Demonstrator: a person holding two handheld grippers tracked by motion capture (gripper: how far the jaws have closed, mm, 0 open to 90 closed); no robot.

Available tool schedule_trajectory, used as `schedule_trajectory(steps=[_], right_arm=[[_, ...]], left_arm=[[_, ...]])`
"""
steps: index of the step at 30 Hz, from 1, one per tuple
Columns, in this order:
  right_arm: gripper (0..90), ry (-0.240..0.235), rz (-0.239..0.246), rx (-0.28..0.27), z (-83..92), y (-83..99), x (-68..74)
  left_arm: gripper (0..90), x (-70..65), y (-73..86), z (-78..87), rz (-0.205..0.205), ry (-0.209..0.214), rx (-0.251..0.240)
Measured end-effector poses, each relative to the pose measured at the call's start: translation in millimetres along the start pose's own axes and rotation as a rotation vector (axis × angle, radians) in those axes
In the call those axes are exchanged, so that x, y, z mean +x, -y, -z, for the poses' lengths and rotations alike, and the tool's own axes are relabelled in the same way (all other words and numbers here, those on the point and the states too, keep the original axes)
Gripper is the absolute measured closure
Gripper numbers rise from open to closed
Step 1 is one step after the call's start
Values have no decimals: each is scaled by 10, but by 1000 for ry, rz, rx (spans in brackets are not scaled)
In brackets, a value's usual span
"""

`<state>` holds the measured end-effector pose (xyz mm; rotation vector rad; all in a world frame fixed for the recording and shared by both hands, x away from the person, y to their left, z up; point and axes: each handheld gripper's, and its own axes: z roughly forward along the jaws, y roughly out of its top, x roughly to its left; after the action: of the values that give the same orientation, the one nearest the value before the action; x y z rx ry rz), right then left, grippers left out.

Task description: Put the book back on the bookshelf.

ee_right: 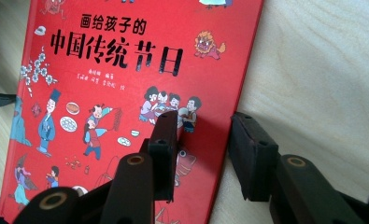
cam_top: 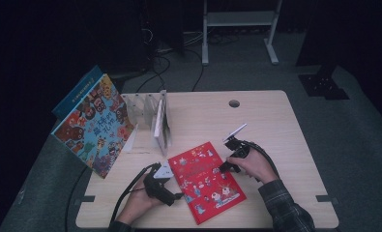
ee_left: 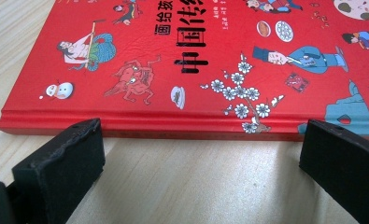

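Here the right gripper [ee_right: 198, 154] sits low in its own view with its jaws part-way apart, straddling the right-hand edge of the red book [ee_right: 126, 93]: one jaw lies over the cover, the other over bare table [ee_right: 322, 70], and no pad visibly presses on the book, so it holds nothing. The left gripper [ee_left: 196, 163] stands wide open at the bottom of its view, jaws well apart, the book's spine just beyond them and untouched.

In the high view the book [cam_top: 205, 180] lies flat, centre-bottom of the frame, between the right gripper [cam_top: 226, 166] and the left gripper [cam_top: 171, 186].

The risk, as a judgement: a flat hardcover gives a jaw little to get under, so closing here may just skate over the cover or push the book askew toward the left gripper.

The high view adds the blue picture book [cam_top: 94, 125] leaning at the left and the white book stand [cam_top: 152, 118] behind; the gripper views give the jaw gaps and the cover's title.
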<state>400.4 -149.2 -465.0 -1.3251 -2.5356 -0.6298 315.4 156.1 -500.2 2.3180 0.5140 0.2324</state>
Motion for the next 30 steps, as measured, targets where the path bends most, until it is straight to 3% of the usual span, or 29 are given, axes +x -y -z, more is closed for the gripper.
schedule_trajectory(steps=[5,14,21,24,26,30], right_arm=[[644,6,9,0,45,-11,17],[651,-40,49,-54,371,-54,154],[670,-140,84,-96,569,-97,257],[678,-208,98,-51,545,-140,355],[687,-201,124,-50,511,-176,431],[698,-204,132,-44,494,-261,502]], left_arm=[[0,0,0,0,0,0,0],[0,2,0,0,-3,-1,-1],[0,0,3,-6,0,-1,-9],[0,-1,2,-6,1,-1,-9],[0,0,3,-6,0,-1,-9],[0,-1,1,-4,1,0,-7]])
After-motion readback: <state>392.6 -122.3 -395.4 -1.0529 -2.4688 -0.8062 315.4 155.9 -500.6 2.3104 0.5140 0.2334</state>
